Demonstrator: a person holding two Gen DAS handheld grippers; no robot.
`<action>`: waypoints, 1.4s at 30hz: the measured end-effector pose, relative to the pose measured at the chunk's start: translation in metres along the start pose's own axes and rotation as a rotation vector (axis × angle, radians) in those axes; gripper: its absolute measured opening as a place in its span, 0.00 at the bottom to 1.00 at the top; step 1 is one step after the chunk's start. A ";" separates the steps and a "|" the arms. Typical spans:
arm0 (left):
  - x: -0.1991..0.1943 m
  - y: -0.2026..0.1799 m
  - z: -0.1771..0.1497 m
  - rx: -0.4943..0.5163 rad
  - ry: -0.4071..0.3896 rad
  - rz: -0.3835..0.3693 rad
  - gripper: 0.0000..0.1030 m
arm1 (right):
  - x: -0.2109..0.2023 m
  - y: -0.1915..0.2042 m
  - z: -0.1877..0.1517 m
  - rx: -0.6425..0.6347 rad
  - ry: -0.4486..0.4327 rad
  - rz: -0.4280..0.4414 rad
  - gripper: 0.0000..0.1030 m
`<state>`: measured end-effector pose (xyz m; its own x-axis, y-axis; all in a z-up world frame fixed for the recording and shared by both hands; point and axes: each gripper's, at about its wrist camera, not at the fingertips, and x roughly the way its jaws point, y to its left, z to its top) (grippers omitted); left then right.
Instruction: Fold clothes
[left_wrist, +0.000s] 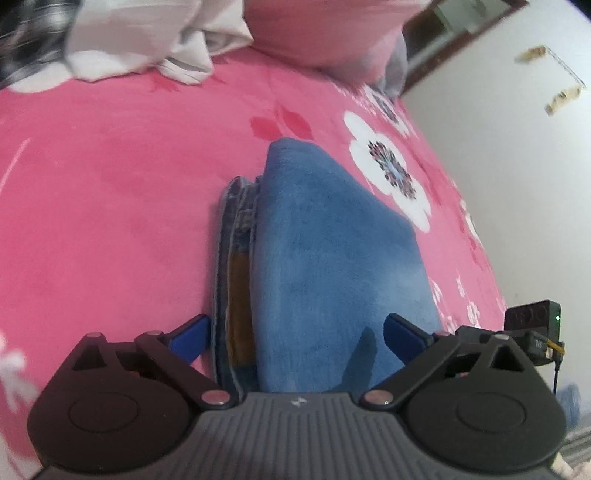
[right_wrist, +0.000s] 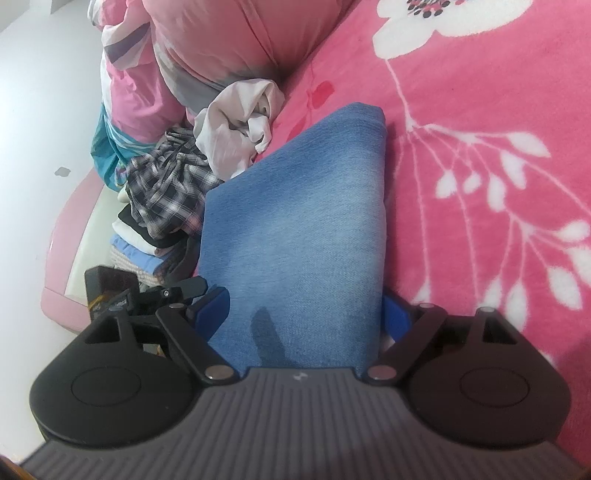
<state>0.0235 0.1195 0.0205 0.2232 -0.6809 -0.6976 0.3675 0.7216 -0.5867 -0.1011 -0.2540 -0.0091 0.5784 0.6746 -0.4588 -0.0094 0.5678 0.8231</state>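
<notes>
The left hand-held gripper (left_wrist: 295, 334) stands wide open, its blue fingers (left_wrist: 190, 338) spread to either side of the near end of the folded jeans (left_wrist: 325, 266); the left one sits on the pink blanket (left_wrist: 110, 184) just beside the stacked denim edges, the right one lies over the top surface of the jeans near their right border, and neither pad presses on the cloth. The right hand-held gripper (right_wrist: 304, 314) is also spread wide, with the near end of the jeans (right_wrist: 303, 221) filling the gap between its fingers; the left blue finger (right_wrist: 212, 306) lies right against the left edge of the denim and the right one is partly hidden behind the right edge, so I cannot tell whether the pads squeeze the fabric or only flank it. The jeans lie folded into a compact, thick bundle on the bed, on the pink blanket with white flowers, the waistband layers and a brown patch (left_wrist: 240, 306) showing along one side. Beyond the jeans, a crumpled white garment (right_wrist: 240, 125) rests on the blanket, next to a checked shirt (right_wrist: 166, 184) on a pile of clothes, and pink pillows (right_wrist: 229, 40) lie behind them near the white wall (left_wrist: 498, 147).
</notes>
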 end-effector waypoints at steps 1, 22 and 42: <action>0.003 0.001 0.003 0.001 0.007 -0.007 0.98 | 0.001 0.000 0.000 -0.001 -0.001 0.000 0.83; 0.033 0.011 0.019 -0.027 0.146 -0.217 1.00 | 0.015 -0.014 0.018 -0.026 0.064 0.067 0.57; 0.017 0.025 -0.004 -0.187 0.105 -0.247 0.72 | 0.022 -0.033 0.035 0.046 0.130 0.173 0.33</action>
<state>0.0331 0.1263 -0.0074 0.0501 -0.8286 -0.5576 0.2241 0.5533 -0.8022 -0.0594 -0.2740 -0.0348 0.4614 0.8170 -0.3458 -0.0608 0.4179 0.9064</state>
